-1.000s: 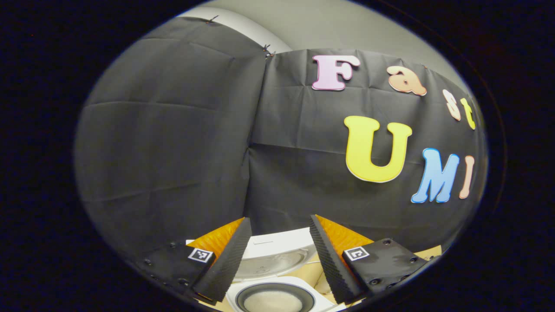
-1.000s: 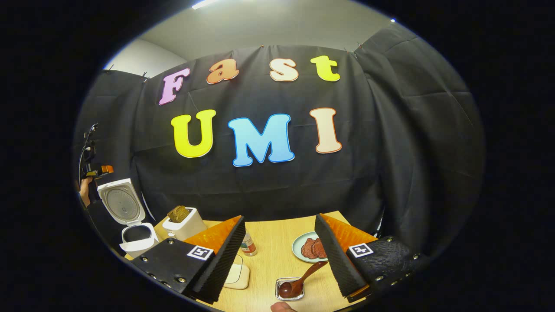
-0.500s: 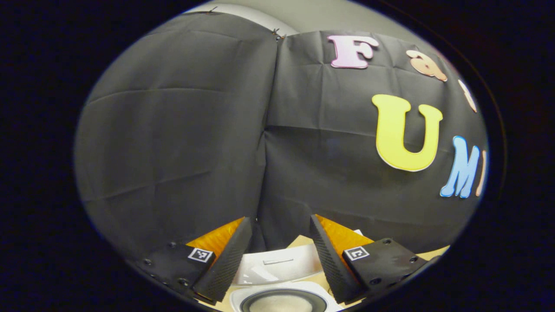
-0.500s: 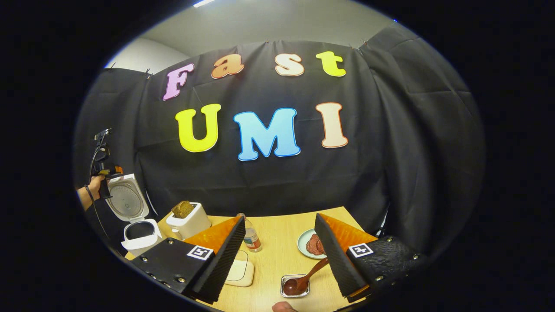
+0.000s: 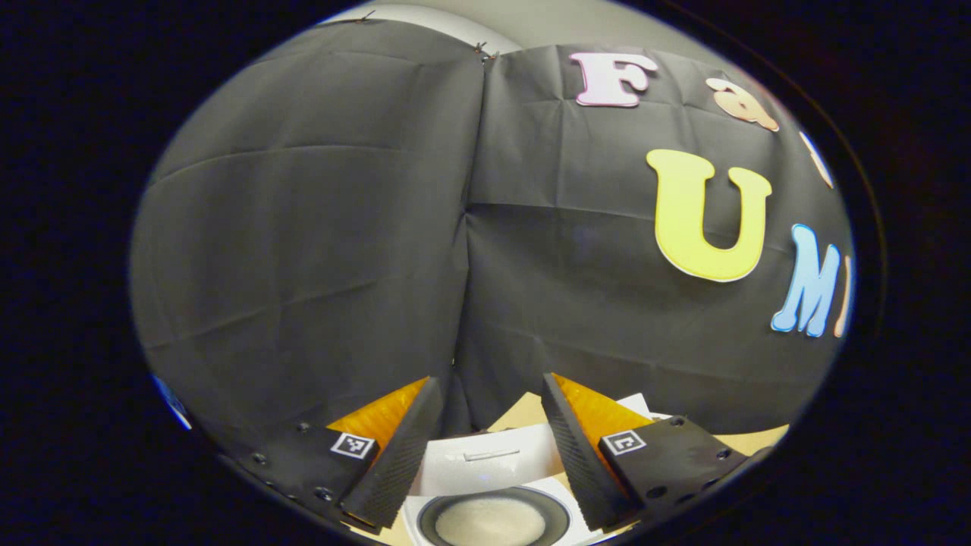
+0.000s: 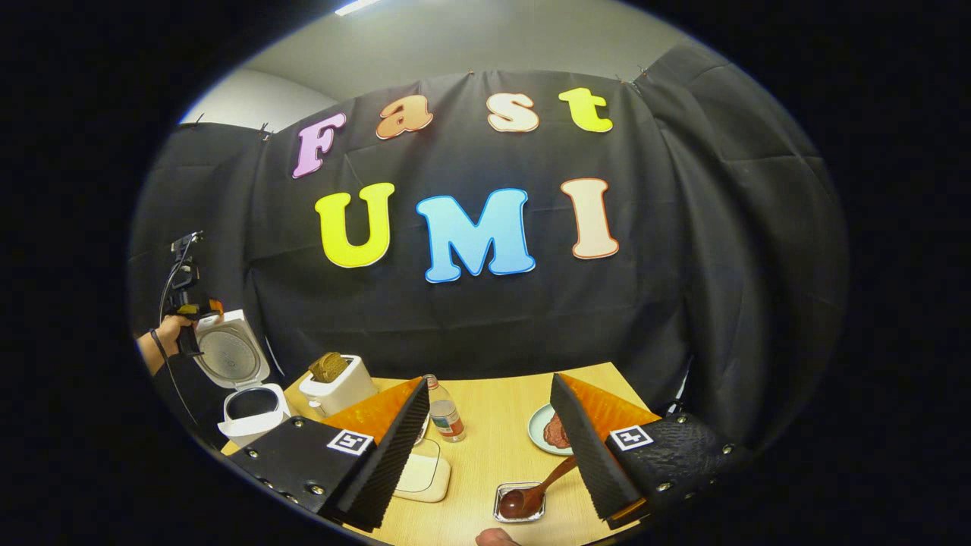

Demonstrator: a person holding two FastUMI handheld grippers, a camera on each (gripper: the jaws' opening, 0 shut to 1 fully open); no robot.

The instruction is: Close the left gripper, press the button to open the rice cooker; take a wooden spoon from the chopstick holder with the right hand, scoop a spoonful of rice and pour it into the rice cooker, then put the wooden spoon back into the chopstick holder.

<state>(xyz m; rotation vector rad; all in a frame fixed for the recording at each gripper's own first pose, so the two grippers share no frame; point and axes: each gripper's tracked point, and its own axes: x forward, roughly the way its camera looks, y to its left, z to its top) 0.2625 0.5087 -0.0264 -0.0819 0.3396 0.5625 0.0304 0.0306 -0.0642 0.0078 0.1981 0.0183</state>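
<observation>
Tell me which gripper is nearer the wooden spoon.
Right. The right gripper hangs just above the wooden spoon; the left gripper is far off by the rice cooker.

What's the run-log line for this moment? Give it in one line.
rice cooker: lid open | left gripper: open, above cooker | right gripper: open, empty | wooden spoon: in chopstick holder, not yet taken

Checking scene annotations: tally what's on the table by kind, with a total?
Appliances: 2, rice cooker, lid up, and toaster
Bottles: 1, bottle
Plates: 1, plate with food
Trays: 1, small tray
Spoons: 1, spoon resting in that tray
Flat pale items: 1, pad, kind unclear
Total: 7
</observation>
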